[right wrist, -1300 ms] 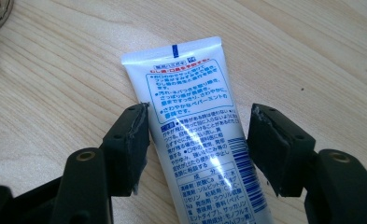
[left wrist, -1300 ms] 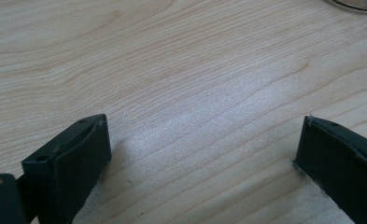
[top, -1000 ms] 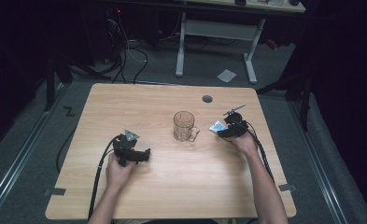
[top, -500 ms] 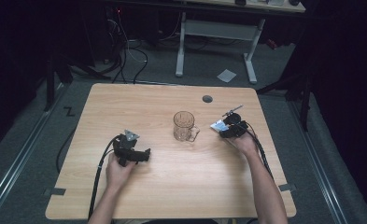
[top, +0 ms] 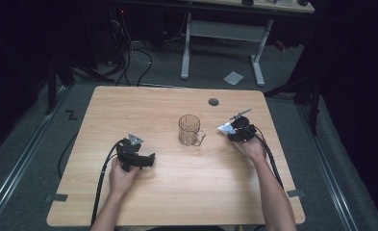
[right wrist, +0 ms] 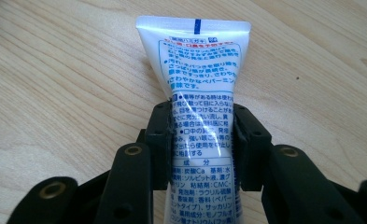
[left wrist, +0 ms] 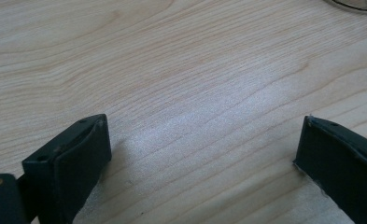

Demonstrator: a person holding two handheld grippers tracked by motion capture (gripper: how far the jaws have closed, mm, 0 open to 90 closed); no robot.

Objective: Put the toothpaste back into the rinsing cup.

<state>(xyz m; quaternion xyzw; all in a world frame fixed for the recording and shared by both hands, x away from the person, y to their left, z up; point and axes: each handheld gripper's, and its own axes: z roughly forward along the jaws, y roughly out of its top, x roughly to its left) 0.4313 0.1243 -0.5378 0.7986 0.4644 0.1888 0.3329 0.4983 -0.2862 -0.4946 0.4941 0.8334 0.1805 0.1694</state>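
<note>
Wooden table [top: 177, 202] bears both hands: right gripper [right wrist: 201, 128] just clamped a toothpaste tube [right wrist: 195, 70], left gripper [left wrist: 204, 154] gapes.

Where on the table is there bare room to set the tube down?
The right gripper, whose fingers have just closed on the tube, sits beside the glass mug, so that strip is tight. Free patches on the table: the far left stretch behind the left gripper, and the near middle between both forearms. A small hole marks the far right.
</note>
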